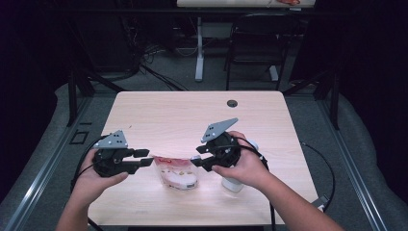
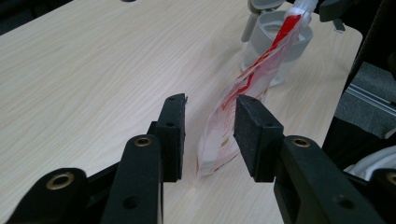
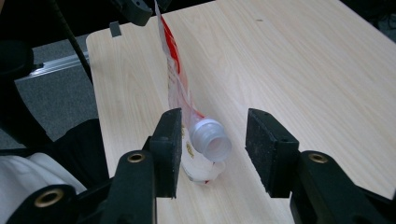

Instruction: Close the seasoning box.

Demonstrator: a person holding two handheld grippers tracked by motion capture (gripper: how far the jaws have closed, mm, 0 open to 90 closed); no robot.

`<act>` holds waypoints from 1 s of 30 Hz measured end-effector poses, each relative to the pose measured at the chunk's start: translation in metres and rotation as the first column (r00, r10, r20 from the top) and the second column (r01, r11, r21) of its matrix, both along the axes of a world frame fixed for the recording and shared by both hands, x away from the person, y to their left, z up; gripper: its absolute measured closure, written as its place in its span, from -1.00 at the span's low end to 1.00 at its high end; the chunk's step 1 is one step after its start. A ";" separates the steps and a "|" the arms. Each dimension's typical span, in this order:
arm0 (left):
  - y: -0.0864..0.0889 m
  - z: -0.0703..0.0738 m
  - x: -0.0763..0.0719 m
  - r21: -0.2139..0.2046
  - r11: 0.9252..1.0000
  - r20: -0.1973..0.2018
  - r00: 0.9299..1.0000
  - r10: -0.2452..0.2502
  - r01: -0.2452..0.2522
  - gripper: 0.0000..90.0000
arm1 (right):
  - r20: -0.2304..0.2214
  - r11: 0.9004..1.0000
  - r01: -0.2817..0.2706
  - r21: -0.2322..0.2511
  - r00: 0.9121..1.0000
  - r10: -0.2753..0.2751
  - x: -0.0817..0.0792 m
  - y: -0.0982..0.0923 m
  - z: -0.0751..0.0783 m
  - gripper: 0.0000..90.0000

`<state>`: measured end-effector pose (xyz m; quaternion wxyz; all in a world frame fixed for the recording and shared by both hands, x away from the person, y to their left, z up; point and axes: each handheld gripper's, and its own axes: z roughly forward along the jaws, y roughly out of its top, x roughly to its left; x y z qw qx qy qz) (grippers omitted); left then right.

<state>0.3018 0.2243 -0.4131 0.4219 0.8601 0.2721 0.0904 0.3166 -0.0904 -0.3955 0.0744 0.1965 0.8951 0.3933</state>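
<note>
The pouch point(image 1: 175, 174) sits on the worktop point(image 1: 192, 115) near the person's edge, between the 2 grippers. One end is in the left gripper point(image 1: 146, 158) and its spout point(image 3: 212, 140) in the right gripper point(image 1: 197, 161).

Both sets of fingers stand open around it. In the left gripper view the film lies beside 1 finger point(image 2: 254, 135) with a clear gap to the other. In the right gripper view the spout has space on both sides.

Nothing clamps the pouch, so it could flop flat or slide away when either gripper closes. A finger might then pinch loose film rather than the stiff spout. The spout looks uncapped, so a squeeze on the body could push contents out.

The open bottle point(image 1: 232, 183) stands just beside the right hand, and a careless sweep could tip it.
</note>
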 end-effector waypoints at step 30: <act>-0.009 -0.004 0.001 0.044 0.999 0.018 1.000 -0.013 0.012 1.00 | -0.042 0.999 -0.031 -0.040 0.999 0.029 0.003 0.008 -0.016 0.54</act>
